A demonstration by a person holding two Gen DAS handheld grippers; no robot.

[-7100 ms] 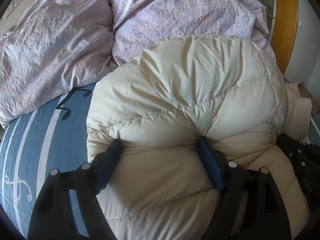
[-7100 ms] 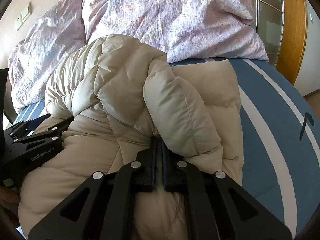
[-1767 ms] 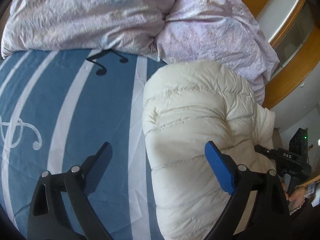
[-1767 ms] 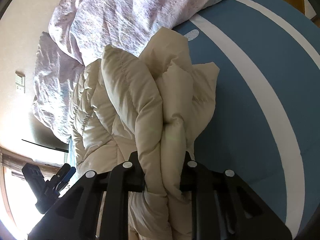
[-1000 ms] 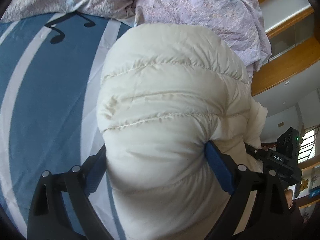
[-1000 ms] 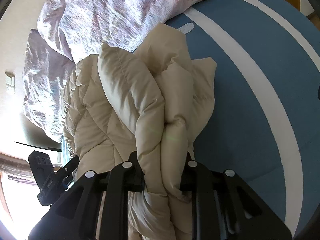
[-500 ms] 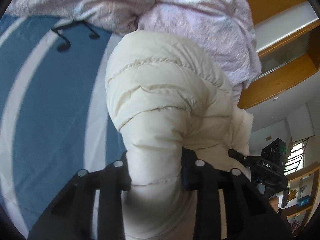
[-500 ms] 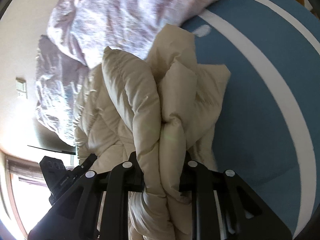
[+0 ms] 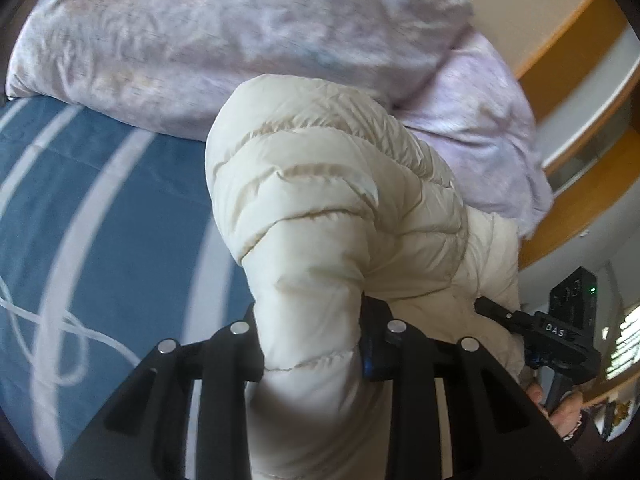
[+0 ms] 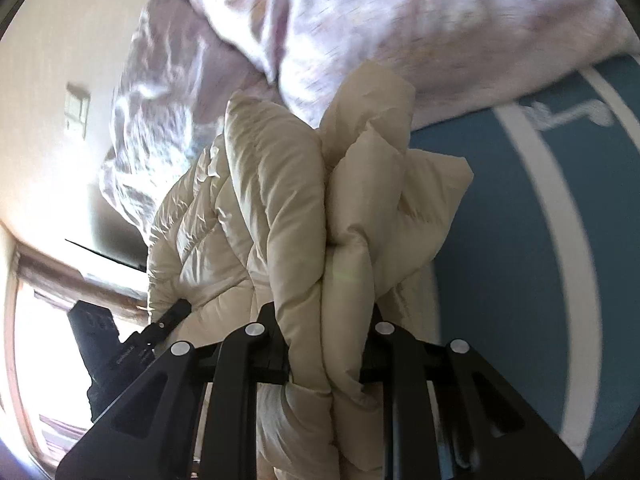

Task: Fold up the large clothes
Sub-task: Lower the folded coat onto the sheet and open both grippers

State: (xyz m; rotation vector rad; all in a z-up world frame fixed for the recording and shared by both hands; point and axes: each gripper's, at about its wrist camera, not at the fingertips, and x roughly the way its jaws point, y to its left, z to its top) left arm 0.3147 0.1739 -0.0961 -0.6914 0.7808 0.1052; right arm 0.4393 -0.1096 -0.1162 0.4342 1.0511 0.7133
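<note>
Both jaws clamp the cream down jacket [image 9: 328, 208]; only the left view shows a hand [image 9: 562, 412] at lower right; the left gripper [image 9: 310, 340], wide apart a second ago, has just closed on it.

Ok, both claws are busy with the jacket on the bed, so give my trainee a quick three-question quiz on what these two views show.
1. True or false: the left claw is clamped on a fold of the cream puffer jacket.
2. What does the right claw hold? A) the lilac duvet B) a bunched part of the same jacket C) nothing
3. Fill in: the bedsheet under the jacket is ____ with white stripes.

Key:
1. True. Padding bulges out between its fingers; its jaws have just been closing.
2. B. Several layers are pinched together; the lilac duvet lies behind, untouched.
3. Blue.
</note>
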